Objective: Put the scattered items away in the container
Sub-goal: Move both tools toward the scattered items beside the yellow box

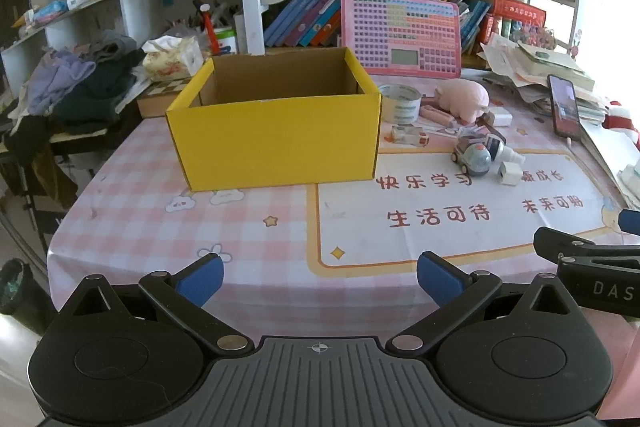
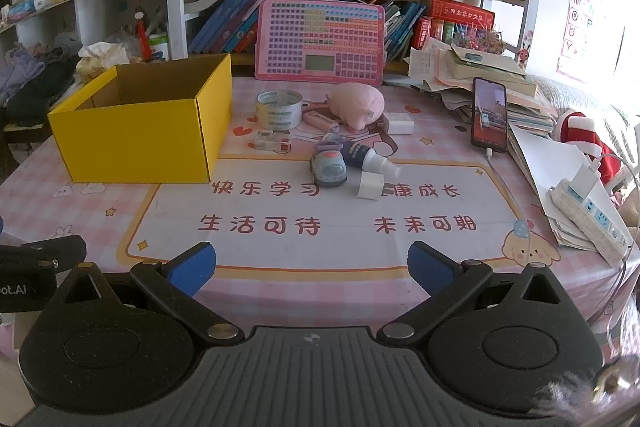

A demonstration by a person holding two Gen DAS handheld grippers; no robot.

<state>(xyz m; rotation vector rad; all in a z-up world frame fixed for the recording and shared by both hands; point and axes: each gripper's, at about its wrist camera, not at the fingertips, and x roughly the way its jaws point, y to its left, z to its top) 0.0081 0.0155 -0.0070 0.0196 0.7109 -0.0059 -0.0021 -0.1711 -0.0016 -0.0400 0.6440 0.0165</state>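
Note:
An open yellow cardboard box (image 1: 276, 143) (image 2: 136, 139) stands on the pink checked table, and looks empty. Scattered to its right lie a tape roll (image 2: 279, 109) (image 1: 401, 103), a pink plush pig (image 2: 356, 103) (image 1: 464, 98), a toy car (image 2: 329, 167) (image 1: 472, 155), a spray bottle (image 2: 370, 157), a white cube charger (image 2: 370, 185) (image 1: 510, 173), a small white and red item (image 2: 273, 141) (image 1: 409, 136) and a white adapter (image 2: 401, 125). My left gripper (image 1: 320, 279) is open and empty at the table's near edge. My right gripper (image 2: 312, 267) is open and empty, right of the left one.
A pink keyboard toy (image 2: 320, 41) leans against the bookshelf behind. A phone (image 2: 489, 115) on a charging cable leans on a paper stack at right, with a power strip (image 2: 588, 217) nearer. Clothes (image 1: 76, 87) and a tissue pack (image 1: 172, 57) lie left of the box.

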